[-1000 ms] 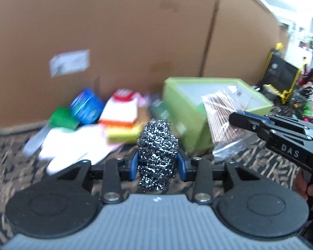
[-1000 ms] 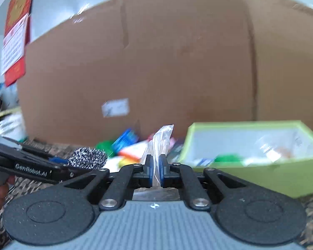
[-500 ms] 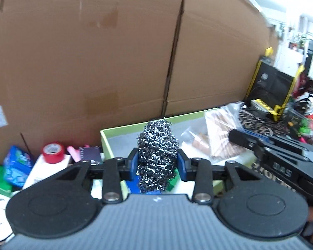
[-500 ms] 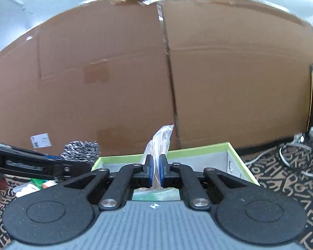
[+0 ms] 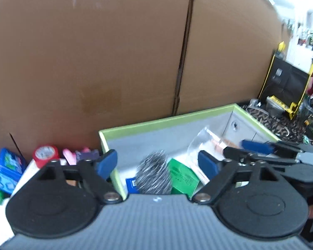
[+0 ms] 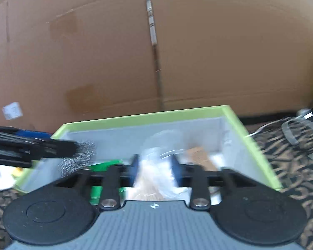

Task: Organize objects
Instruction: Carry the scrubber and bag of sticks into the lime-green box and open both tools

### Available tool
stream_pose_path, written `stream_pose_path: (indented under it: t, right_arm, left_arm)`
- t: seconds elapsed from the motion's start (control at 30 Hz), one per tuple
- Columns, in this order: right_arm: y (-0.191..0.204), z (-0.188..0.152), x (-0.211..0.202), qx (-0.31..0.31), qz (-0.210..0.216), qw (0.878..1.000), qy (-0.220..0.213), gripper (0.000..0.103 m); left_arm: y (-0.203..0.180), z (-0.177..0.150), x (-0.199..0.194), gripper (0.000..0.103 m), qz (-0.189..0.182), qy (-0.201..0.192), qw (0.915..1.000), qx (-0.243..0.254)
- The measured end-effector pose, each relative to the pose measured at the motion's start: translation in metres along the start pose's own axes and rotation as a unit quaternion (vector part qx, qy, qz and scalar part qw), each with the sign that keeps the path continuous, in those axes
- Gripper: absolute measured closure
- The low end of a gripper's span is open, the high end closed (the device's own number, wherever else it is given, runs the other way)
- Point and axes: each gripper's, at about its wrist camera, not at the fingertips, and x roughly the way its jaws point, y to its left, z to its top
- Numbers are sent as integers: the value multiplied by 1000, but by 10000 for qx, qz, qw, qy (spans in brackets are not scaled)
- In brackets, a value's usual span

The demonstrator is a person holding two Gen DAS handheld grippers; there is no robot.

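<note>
Illumination is even, diffuse indoor light with no hard shadows. In the left wrist view the brightest zone lies at the upper right, beyond the cardboard wall (image 5: 114,52), where the room is overexposed to near white. The dark pad of the left gripper (image 5: 157,164) and its housing are sharp; the steel wool scourer (image 5: 154,176) ahead of the fingers is smeared by motion blur.

The right wrist view is softer overall. The fingers of the right gripper (image 6: 155,171), the clear plastic bag (image 6: 156,166) between them and the green box (image 6: 235,116) rim show streaked blur. Both views show fisheye curvature: straight cardboard edges bow, and the corners vignette to black.
</note>
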Motion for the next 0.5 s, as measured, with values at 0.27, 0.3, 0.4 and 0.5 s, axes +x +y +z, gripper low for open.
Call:
stream_pose_path:
  t: [0.27, 0.3, 0.4, 0.5]
  right_arm:
    - [14, 0, -56, 137, 127, 9983, -552, 22]
    - [20, -1, -61, 114, 178, 9980, -589, 22]
    - [38, -5, -77, 43, 358, 9967, -724, 18]
    - [55, -9, -89, -123, 507, 9956, -779, 18]
  left_arm:
    - [3, -6, -53, 0, -162, -356, 9992, -90]
    - [4, -9, -61, 0, -173, -395, 9990, -130]
    - [17, -19, -92, 0, -128, -486, 9985, -235]
    - [33, -35, -120, 0, -13, -603, 9976, -332]
